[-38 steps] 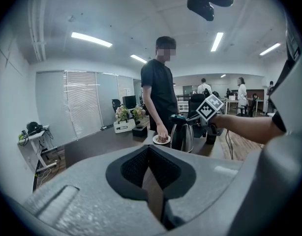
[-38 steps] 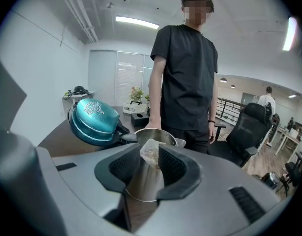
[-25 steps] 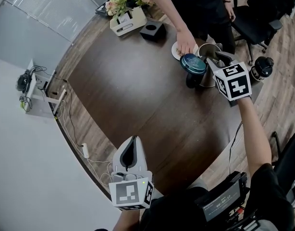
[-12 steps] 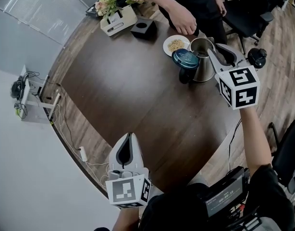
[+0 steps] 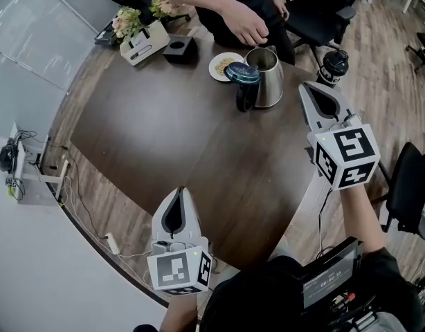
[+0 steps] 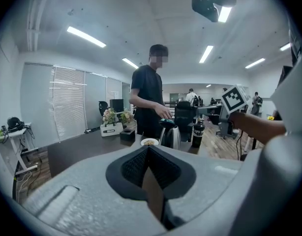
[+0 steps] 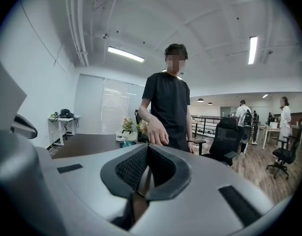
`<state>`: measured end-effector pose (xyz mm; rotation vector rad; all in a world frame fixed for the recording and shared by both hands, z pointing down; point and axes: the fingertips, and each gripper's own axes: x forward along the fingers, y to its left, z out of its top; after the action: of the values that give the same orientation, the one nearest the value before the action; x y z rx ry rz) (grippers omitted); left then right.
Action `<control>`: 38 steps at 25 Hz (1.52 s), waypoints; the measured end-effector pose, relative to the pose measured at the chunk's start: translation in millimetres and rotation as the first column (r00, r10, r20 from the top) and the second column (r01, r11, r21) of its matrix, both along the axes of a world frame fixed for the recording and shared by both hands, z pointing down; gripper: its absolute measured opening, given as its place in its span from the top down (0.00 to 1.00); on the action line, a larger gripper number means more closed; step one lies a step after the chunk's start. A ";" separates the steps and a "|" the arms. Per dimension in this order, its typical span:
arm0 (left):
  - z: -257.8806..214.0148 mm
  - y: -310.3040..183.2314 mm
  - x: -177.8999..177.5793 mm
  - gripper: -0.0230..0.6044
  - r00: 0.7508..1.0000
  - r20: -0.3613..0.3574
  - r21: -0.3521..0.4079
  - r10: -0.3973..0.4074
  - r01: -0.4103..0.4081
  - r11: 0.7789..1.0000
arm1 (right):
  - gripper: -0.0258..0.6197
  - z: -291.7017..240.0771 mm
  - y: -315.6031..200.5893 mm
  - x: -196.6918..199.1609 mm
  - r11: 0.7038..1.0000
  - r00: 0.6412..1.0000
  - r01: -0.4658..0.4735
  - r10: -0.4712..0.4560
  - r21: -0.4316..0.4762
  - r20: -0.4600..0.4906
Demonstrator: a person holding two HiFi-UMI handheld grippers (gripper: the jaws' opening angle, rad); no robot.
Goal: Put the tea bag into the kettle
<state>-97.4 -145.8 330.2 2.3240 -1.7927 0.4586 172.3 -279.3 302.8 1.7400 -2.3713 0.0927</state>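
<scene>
The steel kettle [image 5: 266,81] stands at the far side of the round dark table [image 5: 171,137], its teal lid [image 5: 241,73] flipped open; in the left gripper view the kettle [image 6: 170,136] is small behind the jaws. Beside it lies a white plate [image 5: 221,66] of tan tea material. No separate tea bag shows. My right gripper [image 5: 304,86] hovers right of the kettle, apart from it, jaws shut on nothing [image 7: 147,150]. At the near table edge my left gripper [image 5: 179,192] is also shut and empty [image 6: 148,149].
A person in black stands across the table with a hand [image 5: 247,28] above the kettle and plate. A flower box [image 5: 143,39] and a black box [image 5: 180,48] sit at the far left, a dark bottle [image 5: 333,64] right of the kettle, and office chairs [image 5: 414,192] off the table.
My right gripper has drawn back from the kettle's mouth toward me and to the right, and its jaws have shut. The person's hand lifted off the plate. My left gripper stayed put.
</scene>
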 end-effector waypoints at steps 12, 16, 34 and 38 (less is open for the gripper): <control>-28.8 71.1 -34.4 0.96 0.988 -0.076 0.099 0.136 -0.128 0.987 | 0.95 2.9 152.7 -75.4 0.997 0.999 -0.038 0.037 -0.066 -0.009; -32.1 99.2 -46.9 0.96 0.979 -0.093 0.119 0.182 -0.171 0.978 | 0.95 5.5 202.9 -99.0 0.994 0.998 -0.064 0.065 -0.084 0.008; -36.7 165.6 -46.1 0.96 0.950 -0.092 0.140 0.299 -0.285 0.948 | 0.95 25.6 315.6 -143.0 0.979 0.988 -0.129 0.140 -0.160 0.060; -36.4 174.6 -36.1 0.96 0.947 -0.088 0.140 0.308 -0.294 0.946 | 0.94 26.6 323.8 -140.8 0.980 0.990 -0.122 0.130 -0.156 0.048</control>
<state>-133.5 28.8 293.7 2.6680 -1.4606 0.2586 31.5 44.5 329.5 1.8349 -2.2248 0.3396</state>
